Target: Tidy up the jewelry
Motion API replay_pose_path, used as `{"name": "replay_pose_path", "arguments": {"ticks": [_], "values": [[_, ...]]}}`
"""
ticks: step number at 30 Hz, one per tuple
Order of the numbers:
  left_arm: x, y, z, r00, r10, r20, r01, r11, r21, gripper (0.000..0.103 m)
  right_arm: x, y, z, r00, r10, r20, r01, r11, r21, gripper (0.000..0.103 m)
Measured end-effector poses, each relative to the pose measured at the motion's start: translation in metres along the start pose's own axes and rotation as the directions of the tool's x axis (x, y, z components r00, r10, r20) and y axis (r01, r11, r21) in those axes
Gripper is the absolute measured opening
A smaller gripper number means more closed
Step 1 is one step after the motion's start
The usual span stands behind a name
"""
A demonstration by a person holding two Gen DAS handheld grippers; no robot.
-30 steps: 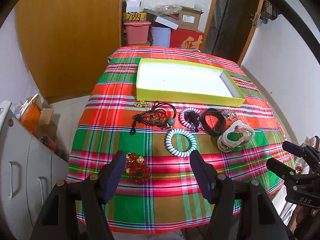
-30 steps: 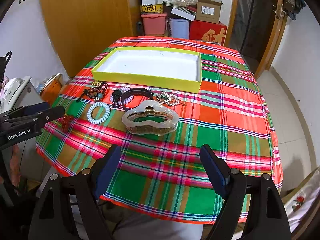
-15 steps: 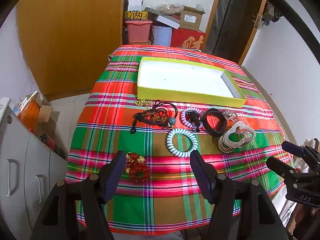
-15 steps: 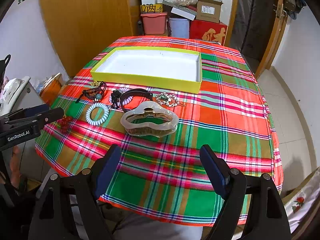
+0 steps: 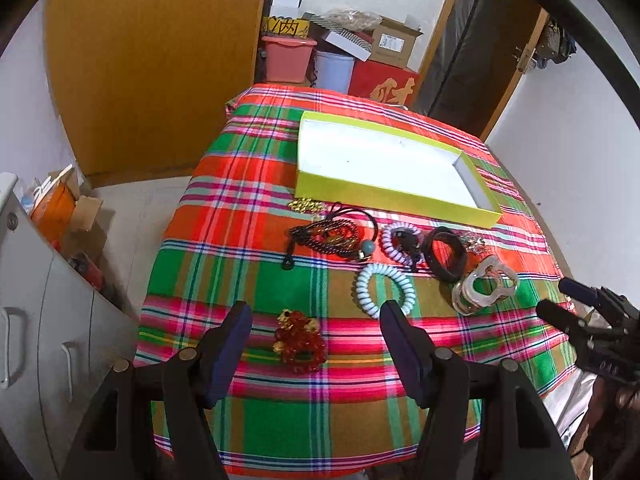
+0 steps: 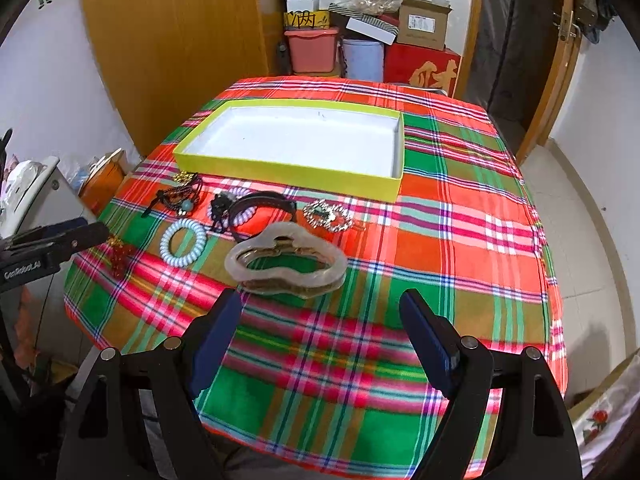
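I have both tongs hanging over the near edge of the plaid tablecloth (image 6: 460,248), and both are spread wide with nothing between their pads. The left gripper (image 5: 314,338) frames the red bead bracelet (image 5: 299,340), which lies alone near the front edge, well apart from the other pieces. The right gripper (image 6: 320,326) sits just short of the pale hair claw (image 6: 286,260), the nearest piece on its side.

My judgement is that the step in hand is the first pick — nothing is lifted yet. To do it well I would bring the left gripper straight down so its 2 pads straddle the bracelet's beads, not the cloth, and close only once both pads are level with the beads; the cloth is loose and could bunch up if pinched. The hair claw is broad, so I would take it across its narrower waist.

The rest of the jewelry sits in a row between the grippers and the box: a dark bead cord (image 5: 332,234), a white coil tie (image 5: 382,290), a lilac coil tie (image 5: 400,242), a black bangle (image 5: 446,254) and a sparkly brooch (image 6: 326,212).

The yellow box (image 6: 288,168) is the only container — open, white inside, and empty as far as I can see.
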State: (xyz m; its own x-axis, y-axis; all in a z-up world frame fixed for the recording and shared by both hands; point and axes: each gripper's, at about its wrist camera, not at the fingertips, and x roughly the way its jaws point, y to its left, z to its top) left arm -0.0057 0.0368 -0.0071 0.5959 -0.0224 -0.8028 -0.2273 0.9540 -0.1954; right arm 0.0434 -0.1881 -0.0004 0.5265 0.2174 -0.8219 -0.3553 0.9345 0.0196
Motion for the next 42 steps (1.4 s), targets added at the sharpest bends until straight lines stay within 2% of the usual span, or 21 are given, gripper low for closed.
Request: {"name": "replay_pose_path", "arguments": {"ticks": [9,16,22,25,27,31,32,36,40,41,42], "values": [[0.02,0.01,-0.009,0.998,0.007,-0.058,-0.008,1.0,-0.024,0.066,0.021,-0.014,0.018,1.0,0.002,-0.014,-0.003,1.0,-0.021,0.081],[0.033,0.003,-0.012,0.996,-0.019,-0.083,0.019,1.0,-0.003,0.066,0.044,-0.016,0.026,0.996,0.037,-0.086,-0.041,0.998,-0.041,0.081],[0.039,-0.001,-0.013,0.995,-0.015,-0.097,0.017,1.0,0.019,0.047,0.061,-0.014,0.032,0.986,0.064,-0.154,-0.078,0.994,-0.081,0.075],[0.041,-0.002,-0.013,0.995,-0.014,-0.101,0.016,1.0,0.023,0.036,0.064,-0.015,0.037,0.982,0.075,-0.172,-0.092,0.992,-0.092,0.061],[0.042,-0.003,-0.012,0.994,-0.011,-0.104,0.014,1.0,0.026,0.032,0.067,-0.014,0.039,0.979,0.07,-0.194,-0.091,0.991,-0.103,0.04],[0.041,-0.003,-0.012,0.995,-0.019,-0.1,0.022,0.999,0.032,0.03,0.071,-0.012,0.039,0.968,0.097,-0.232,-0.126,0.985,-0.115,0.028],[0.04,-0.003,-0.011,0.995,-0.024,-0.099,0.027,0.999,0.034,0.026,0.071,-0.011,0.039,0.967,0.1,-0.235,-0.13,0.985,-0.117,0.025],[0.038,-0.007,-0.011,0.995,-0.032,-0.092,0.037,0.998,0.049,0.025,0.067,-0.007,0.037,0.968,0.096,-0.231,-0.129,0.983,-0.132,0.022],[0.031,-0.01,-0.009,0.997,-0.033,-0.067,0.038,0.997,0.068,0.015,0.059,-0.008,0.032,0.971,0.102,-0.216,-0.131,0.984,-0.122,0.017],[0.03,-0.011,-0.008,0.997,-0.038,-0.061,0.042,0.996,0.073,0.009,0.057,-0.008,0.031,0.972,0.104,-0.213,-0.132,0.984,-0.121,0.016],[0.028,-0.013,-0.007,0.998,-0.033,-0.054,0.037,0.996,0.08,0.009,0.055,-0.008,0.03,0.973,0.105,-0.208,-0.132,0.984,-0.12,0.014]]}}
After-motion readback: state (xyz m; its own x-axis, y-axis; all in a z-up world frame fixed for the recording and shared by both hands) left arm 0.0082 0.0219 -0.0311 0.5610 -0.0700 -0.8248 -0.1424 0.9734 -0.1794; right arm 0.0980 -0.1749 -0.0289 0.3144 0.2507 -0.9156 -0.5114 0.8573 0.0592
